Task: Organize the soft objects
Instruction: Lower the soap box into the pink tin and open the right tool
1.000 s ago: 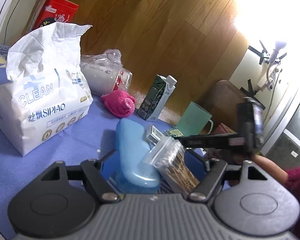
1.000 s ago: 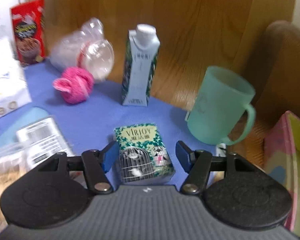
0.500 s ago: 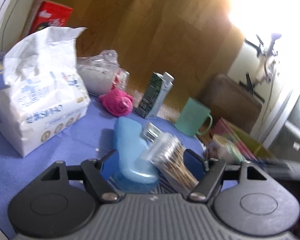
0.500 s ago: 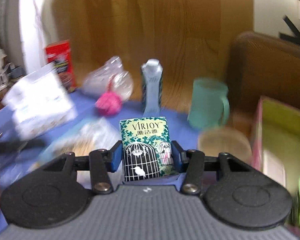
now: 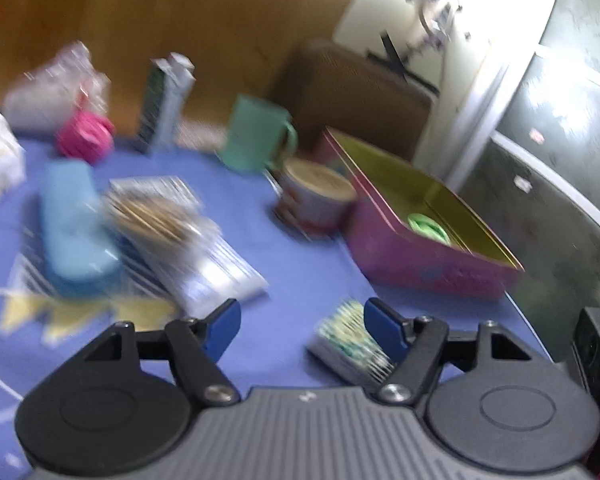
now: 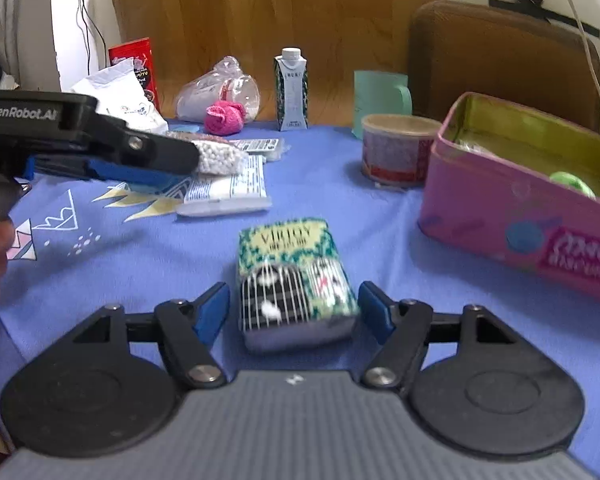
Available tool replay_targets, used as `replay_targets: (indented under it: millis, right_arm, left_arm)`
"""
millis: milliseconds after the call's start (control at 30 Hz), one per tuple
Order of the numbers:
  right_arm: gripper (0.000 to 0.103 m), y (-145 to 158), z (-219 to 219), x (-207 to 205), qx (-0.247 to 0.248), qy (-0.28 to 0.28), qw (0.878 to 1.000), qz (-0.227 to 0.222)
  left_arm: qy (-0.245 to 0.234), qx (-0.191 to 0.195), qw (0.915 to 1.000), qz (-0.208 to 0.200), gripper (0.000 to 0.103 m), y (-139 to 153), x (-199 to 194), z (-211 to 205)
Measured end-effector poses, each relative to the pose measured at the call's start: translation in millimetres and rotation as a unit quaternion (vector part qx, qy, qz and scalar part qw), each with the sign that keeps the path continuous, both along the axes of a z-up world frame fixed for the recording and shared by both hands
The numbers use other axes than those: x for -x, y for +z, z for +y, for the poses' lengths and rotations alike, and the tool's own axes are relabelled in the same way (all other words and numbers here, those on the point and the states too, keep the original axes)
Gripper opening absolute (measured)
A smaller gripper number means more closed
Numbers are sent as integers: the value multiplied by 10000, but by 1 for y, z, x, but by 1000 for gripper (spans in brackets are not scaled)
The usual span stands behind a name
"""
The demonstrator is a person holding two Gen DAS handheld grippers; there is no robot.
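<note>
A green tissue pack with a birdcage print (image 6: pixel 296 280) lies flat on the blue tablecloth (image 6: pixel 100 264) between the fingers of my right gripper (image 6: pixel 294 312), which is open around it, not touching. The pack also shows in the blurred left wrist view (image 5: pixel 350 340), beside the right finger. My left gripper (image 5: pixel 302 328) is open and empty above the cloth; it shows side-on in the right wrist view (image 6: pixel 100 152). A pink knitted ball (image 6: pixel 224 117) and a large white tissue pack (image 6: pixel 120 98) sit at the back.
A pink tin box (image 6: pixel 520 216) with a green roll inside stands at the right. A round tub (image 6: pixel 396 148), a teal mug (image 6: pixel 380 94), a carton (image 6: pixel 291 88), a plastic bag (image 6: pixel 216 90), a blue case (image 5: pixel 72 220) and cotton swab packs (image 6: pixel 224 176) stand across the cloth.
My right gripper carried the tissue pack toward the near edge, set it down and opened. My left gripper swung right, away from the blue case and swab packs.
</note>
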State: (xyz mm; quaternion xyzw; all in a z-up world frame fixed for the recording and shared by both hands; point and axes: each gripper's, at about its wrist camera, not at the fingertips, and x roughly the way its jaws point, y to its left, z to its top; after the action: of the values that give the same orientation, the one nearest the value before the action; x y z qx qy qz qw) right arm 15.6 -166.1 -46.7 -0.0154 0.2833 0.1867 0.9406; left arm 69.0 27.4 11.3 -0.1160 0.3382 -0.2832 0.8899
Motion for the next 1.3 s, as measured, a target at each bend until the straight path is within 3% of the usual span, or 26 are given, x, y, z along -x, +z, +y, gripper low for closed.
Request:
replay_targets:
  millis: [100,167,200,233,267,367,533,700,800,1033,1167,1300]
  right_arm:
    - [73,-2,-3,6,18,21,10000,-67]
    - [73,-3,-5,10,2,29,10000,-94]
    - [71,-4,-6,12,-1,45,9999,-125]
    - [65,-5,-7,15,-8,59,9998,-165]
    - [56,-6,-9,18,-18,34,9998,-219]
    - [55,-5,-16,23,-93,-138,9991,-382]
    - [55,16,-47,28,-317,-574,9910,-1167]
    - [55,34,-89,2,-397,-1137,9785,-1672]
    - [55,39,-117,-27,-476,-1428,9758,-1587]
    - [64,23,-147,-83,-229,-1808,9748,-1290]
    - [73,16,-157,-77,-399,-1990,9703,-1318]
    - [79,22,-155,-59,-599,-1932,9670,-1546]
  left_arm:
    - [-265,-91,9992,275,69,-9,0,-24]
    - [-413,-199,9980,437,63,-16,0,-39]
    - [-494,-251,9970,534,54,-20,-1,-47]
    - [-506,-289,9970,506,52,-22,0,-53]
    - [-515,-369,9971,416,51,-20,2,-58]
    - [-675,-493,9964,104,51,-5,7,-72]
    - [-964,-529,9925,-530,49,36,-3,-117]
    - [-1206,-605,9873,-839,49,56,-33,-179]
    - [-1217,-733,9860,-871,50,52,-54,-212]
    - [-917,-1163,9865,-701,61,29,-87,-252]
    - [-874,-1108,9876,-689,71,29,-83,-246]
    - [-818,-1002,9866,-991,74,47,-63,-226]
